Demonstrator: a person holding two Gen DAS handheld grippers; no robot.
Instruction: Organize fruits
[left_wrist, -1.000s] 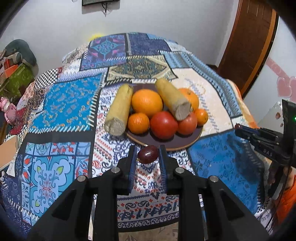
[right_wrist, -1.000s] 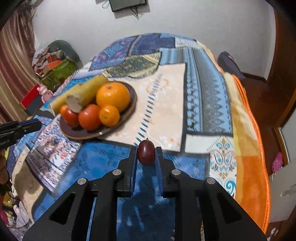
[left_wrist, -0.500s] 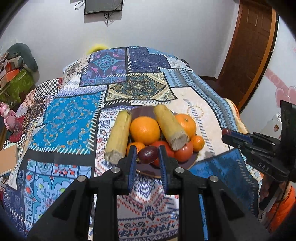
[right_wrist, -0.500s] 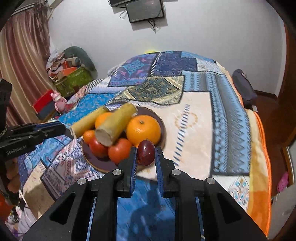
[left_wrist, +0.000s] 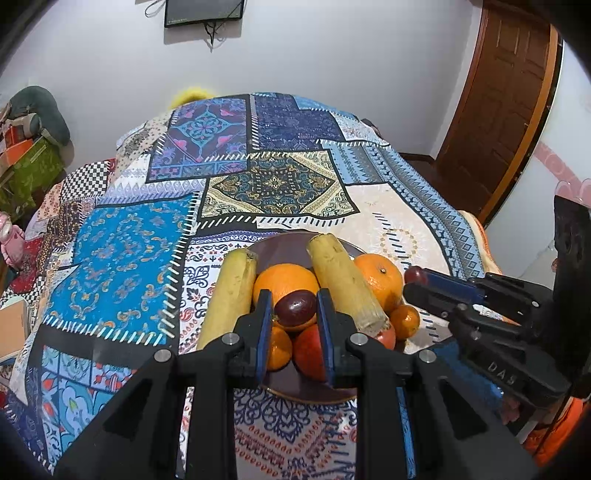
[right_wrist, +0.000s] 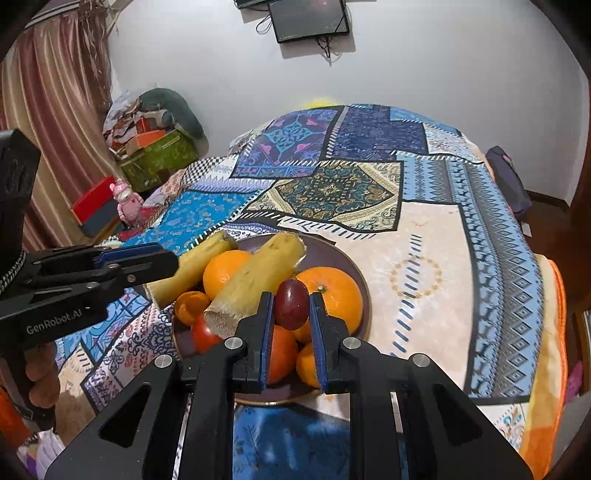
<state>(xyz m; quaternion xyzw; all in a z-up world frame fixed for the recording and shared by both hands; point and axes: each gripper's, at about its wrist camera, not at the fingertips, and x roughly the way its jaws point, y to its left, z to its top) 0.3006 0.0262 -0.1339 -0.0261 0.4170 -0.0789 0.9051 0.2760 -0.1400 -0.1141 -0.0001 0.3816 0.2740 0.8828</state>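
Observation:
A dark brown plate (left_wrist: 314, 395) (right_wrist: 351, 266) on the patchwork cloth holds oranges (left_wrist: 284, 282) (right_wrist: 332, 295), tomatoes (left_wrist: 308, 352) and two yellow sugarcane pieces (left_wrist: 231, 295) (right_wrist: 255, 277). My left gripper (left_wrist: 294, 312) is shut on a dark red grape (left_wrist: 295, 309), above the near side of the plate. My right gripper (right_wrist: 291, 310) is shut on a second dark red grape (right_wrist: 291, 304), above the plate's right side. The right gripper also shows in the left wrist view (left_wrist: 424, 280), close beside the fruit pile.
The patchwork cloth (left_wrist: 140, 251) covers a round table. A wooden door (left_wrist: 498, 110) is at the right. Boxes and a pink toy (right_wrist: 127, 195) lie on the floor at the left, by a curtain (right_wrist: 55, 110).
Both grippers have moved forward and up from the table's near edge to over the plate, each still holding its grape.

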